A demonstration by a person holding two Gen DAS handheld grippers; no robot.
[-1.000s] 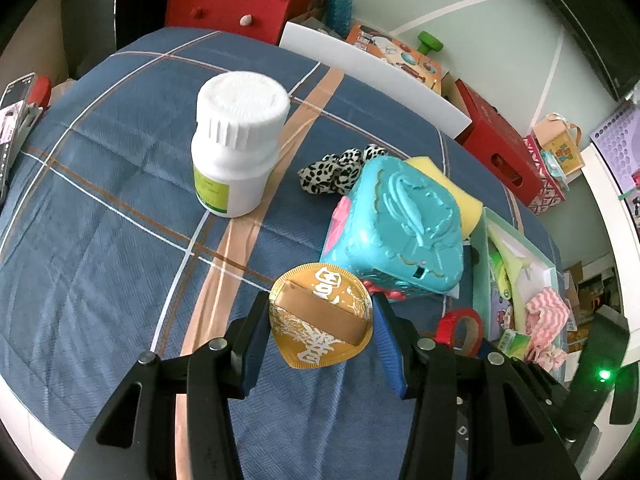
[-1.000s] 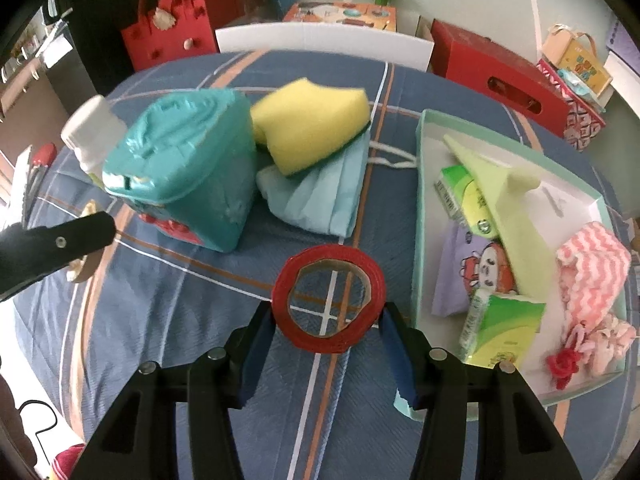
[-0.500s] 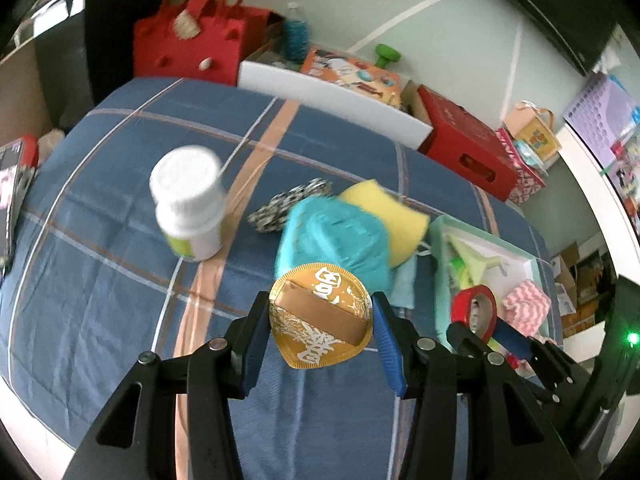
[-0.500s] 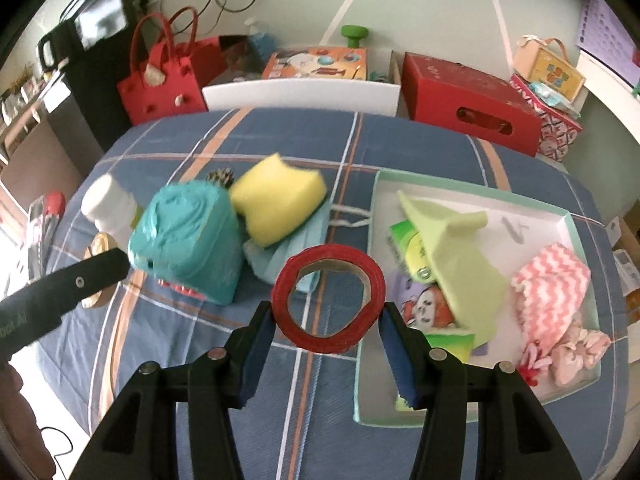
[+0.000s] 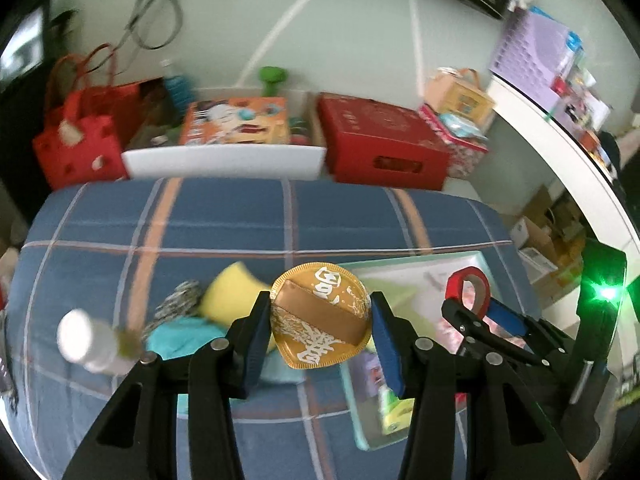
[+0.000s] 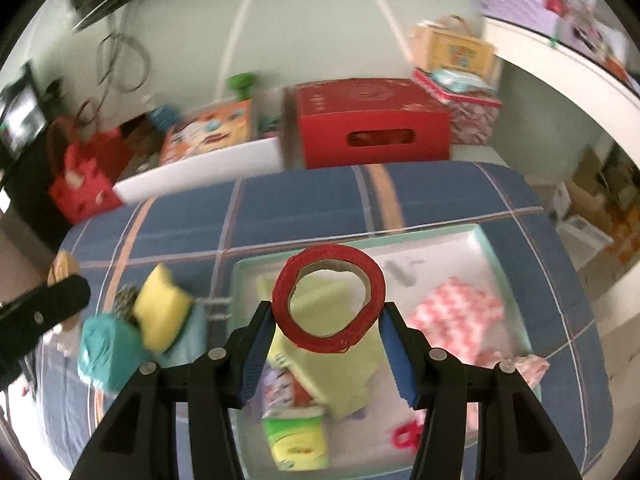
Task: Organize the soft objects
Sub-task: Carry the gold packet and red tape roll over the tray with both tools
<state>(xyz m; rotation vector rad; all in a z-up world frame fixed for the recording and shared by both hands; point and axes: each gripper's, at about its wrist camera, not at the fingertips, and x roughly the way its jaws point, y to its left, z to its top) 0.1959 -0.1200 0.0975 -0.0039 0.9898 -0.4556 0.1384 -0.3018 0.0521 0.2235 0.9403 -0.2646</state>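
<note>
Both grippers are up in the air over the table with the blue checked cloth. The left gripper has its jaws about half open and pressed on a gold foil disc, pinched at its two side edges. The right gripper is the same, squeezing a red tape ring from both sides, with the hole facing out. Neither of these looks soft to me. The soft things lie lower down: the yellow sponge and a teal lump sit to the left of the tray, nearer the left gripper. The pink cloth and a green cloth are already in the tray, right under the right gripper.
</note>
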